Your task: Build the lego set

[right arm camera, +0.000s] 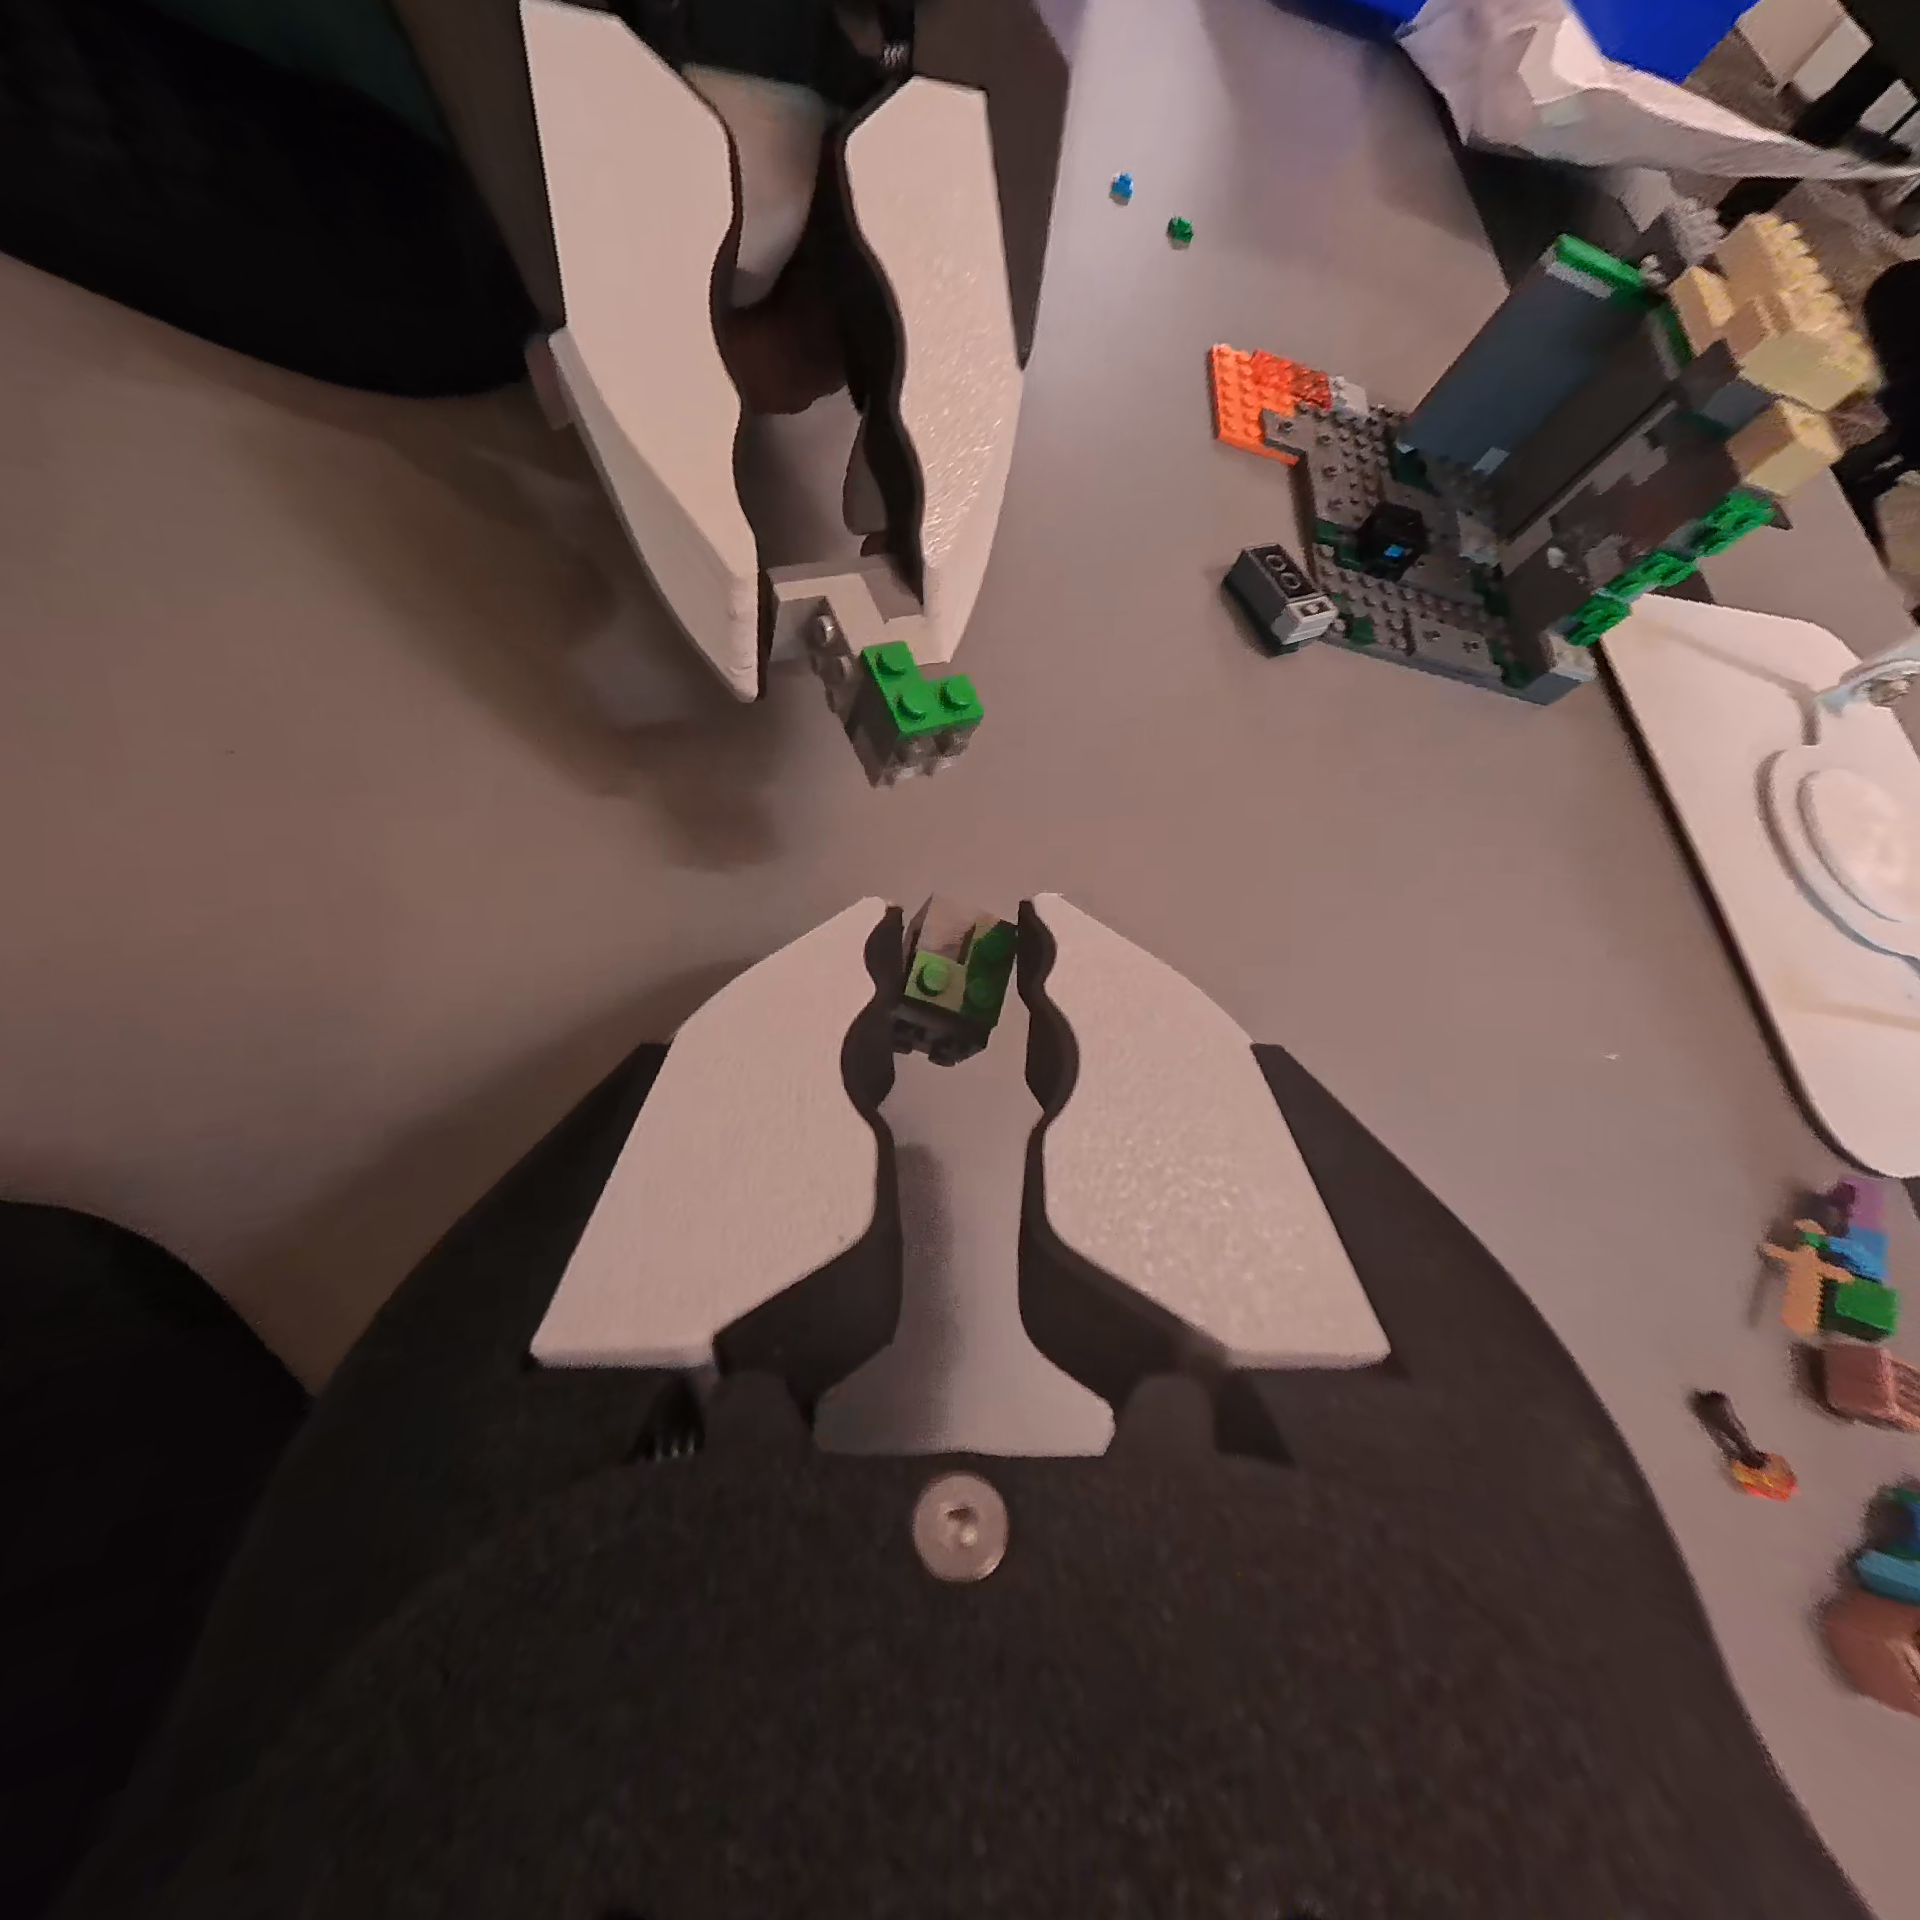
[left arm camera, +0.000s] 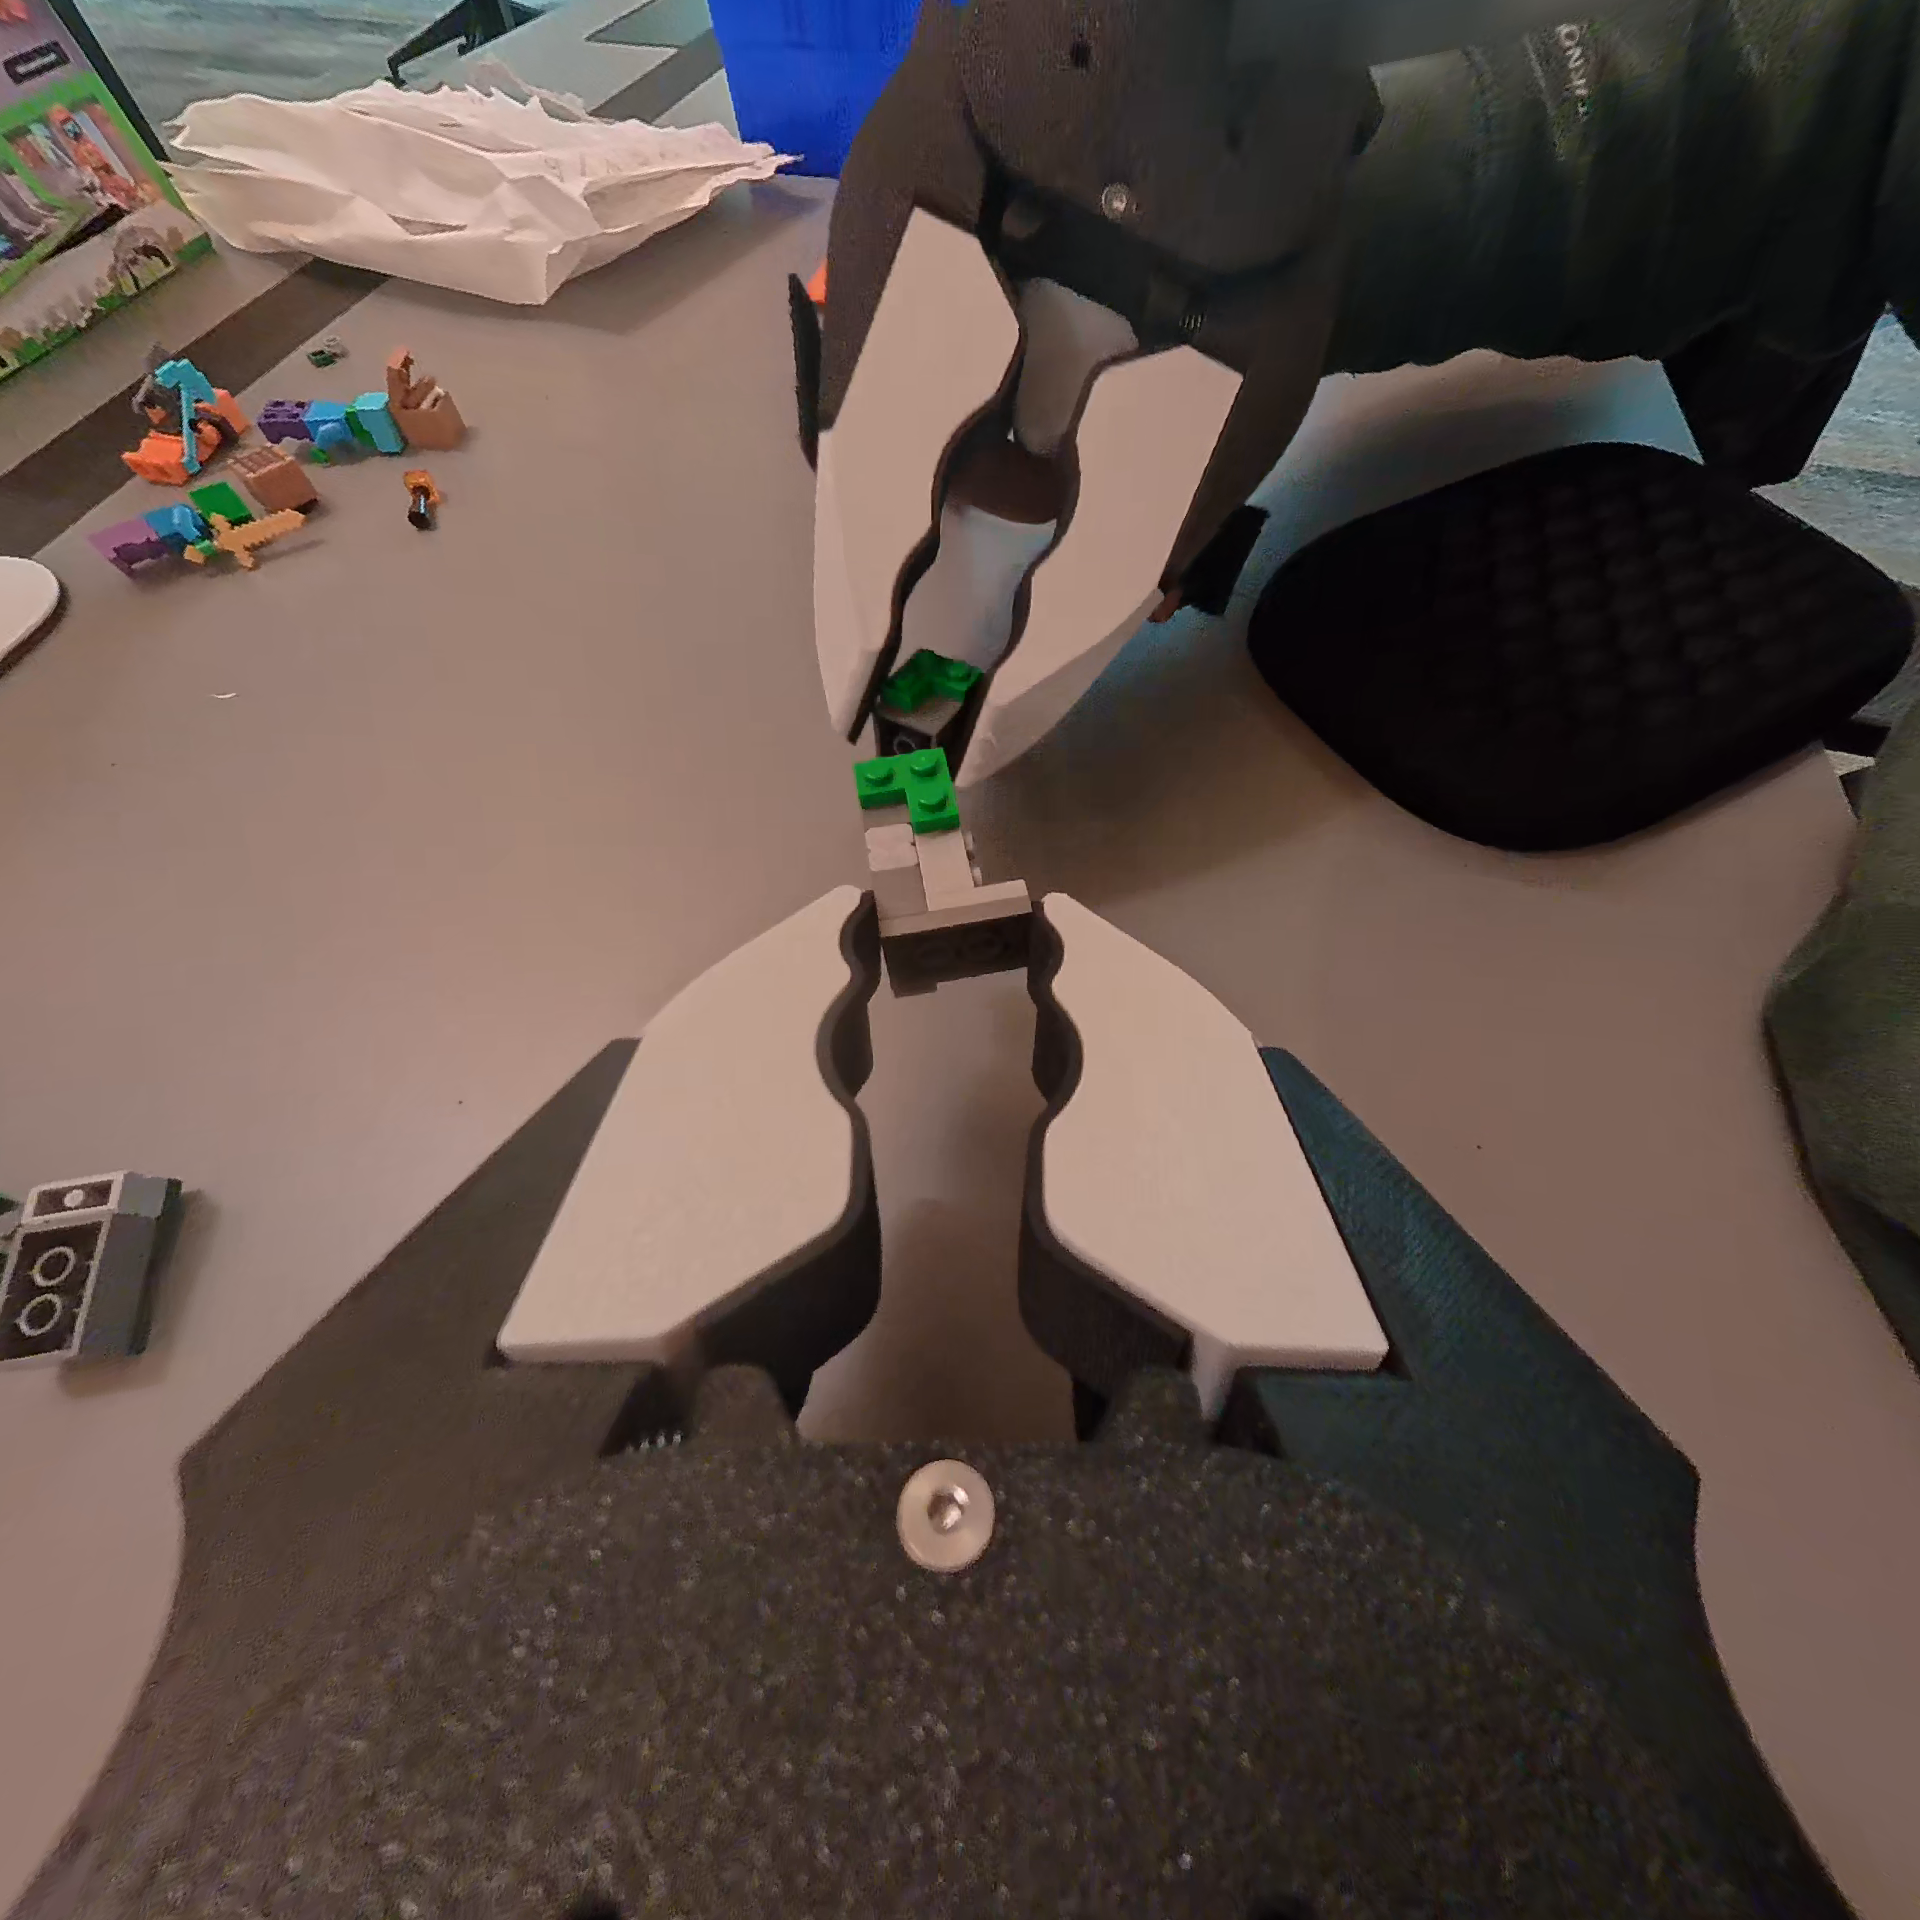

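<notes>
My left gripper (left arm camera: 951, 920) is shut on the near end of a grey brick assembly (left arm camera: 935, 883) that carries a green L-shaped plate (left arm camera: 904, 795) at its far end. It is held above the grey table (left arm camera: 416, 883). My right gripper (left arm camera: 914, 722) reaches in from the far side, shut on a small dark piece with a green top (left arm camera: 928, 681), close to the L-shaped plate. In the right wrist view my right gripper (right arm camera: 956, 914) holds that green-topped piece (right arm camera: 956, 987). The left gripper (right arm camera: 842, 644) holds the grey assembly (right arm camera: 904, 727), with a gap between the two pieces.
A partly built model (right arm camera: 1538, 499) with an orange plate stands at the right, beside a white tray (right arm camera: 1818, 883). Loose figures and bricks (left arm camera: 260, 447), a grey-black brick (left arm camera: 73, 1268), a white paper bag (left arm camera: 457, 197) and the set's box (left arm camera: 62, 208) lie left. A black chair seat (left arm camera: 1579, 644) is beyond the table edge. The tips of one gripper are about 5 cm away from the tips of the other.
</notes>
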The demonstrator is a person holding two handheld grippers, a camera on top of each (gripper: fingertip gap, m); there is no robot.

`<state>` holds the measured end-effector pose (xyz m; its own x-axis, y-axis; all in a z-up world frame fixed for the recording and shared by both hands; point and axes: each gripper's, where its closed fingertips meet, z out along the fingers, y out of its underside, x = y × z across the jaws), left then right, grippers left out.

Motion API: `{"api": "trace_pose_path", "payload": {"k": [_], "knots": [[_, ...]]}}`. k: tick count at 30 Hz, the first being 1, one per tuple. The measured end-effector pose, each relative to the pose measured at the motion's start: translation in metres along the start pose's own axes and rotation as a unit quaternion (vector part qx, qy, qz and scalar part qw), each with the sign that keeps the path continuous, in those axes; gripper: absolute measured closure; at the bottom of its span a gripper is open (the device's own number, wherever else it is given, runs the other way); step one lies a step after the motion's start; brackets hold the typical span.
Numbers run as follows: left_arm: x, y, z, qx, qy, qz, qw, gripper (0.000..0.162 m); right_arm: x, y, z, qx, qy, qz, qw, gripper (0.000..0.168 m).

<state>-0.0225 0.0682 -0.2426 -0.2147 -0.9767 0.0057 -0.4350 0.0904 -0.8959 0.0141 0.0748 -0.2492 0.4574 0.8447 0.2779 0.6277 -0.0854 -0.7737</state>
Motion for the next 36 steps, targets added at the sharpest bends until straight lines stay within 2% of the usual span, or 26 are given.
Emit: {"api": "trace_pose_path", "payload": {"k": [8,18,21,23,25,27,30,32,36], "knots": [[-0.002,0.008,0.002,-0.022,-0.003,-0.001,1.0,0.135,-0.016,0.015,0.016,-0.027,-0.051,-0.015,0.998,0.144],[-0.003,0.012,0.002,-0.029,-0.002,-0.006,1.0,0.135,-0.01,0.021,0.012,-0.04,-0.053,0.016,0.998,0.132],[-0.002,0.012,0.001,-0.03,-0.002,-0.004,1.0,0.135,-0.009,0.026,0.016,-0.052,-0.059,0.033,0.996,0.133],[-0.003,0.012,0.001,-0.031,-0.004,-0.002,1.0,0.135,-0.008,0.025,0.019,-0.055,-0.058,0.024,0.997,0.145],[-0.004,0.013,0.0,-0.031,-0.007,-0.003,0.999,0.135,-0.003,0.024,0.018,-0.058,-0.042,-0.014,0.997,0.146],[-0.005,0.014,-0.001,-0.032,-0.012,-0.004,0.999,0.135,0.01,0.022,0.013,-0.065,0.001,-0.101,0.993,0.147],[-0.007,0.014,0.0,-0.033,-0.013,-0.007,0.999,0.135,0.029,0.03,0.005,-0.116,0.064,-0.279,0.951,0.146],[-0.007,0.016,0.0,-0.036,-0.012,-0.009,0.999,0.135,0.03,0.037,0.002,-0.149,0.051,-0.344,0.926,0.146],[-0.006,0.017,0.001,-0.039,-0.012,-0.008,0.999,0.135,0.025,0.04,-0.004,-0.181,-0.005,-0.405,0.896,0.146]]}}
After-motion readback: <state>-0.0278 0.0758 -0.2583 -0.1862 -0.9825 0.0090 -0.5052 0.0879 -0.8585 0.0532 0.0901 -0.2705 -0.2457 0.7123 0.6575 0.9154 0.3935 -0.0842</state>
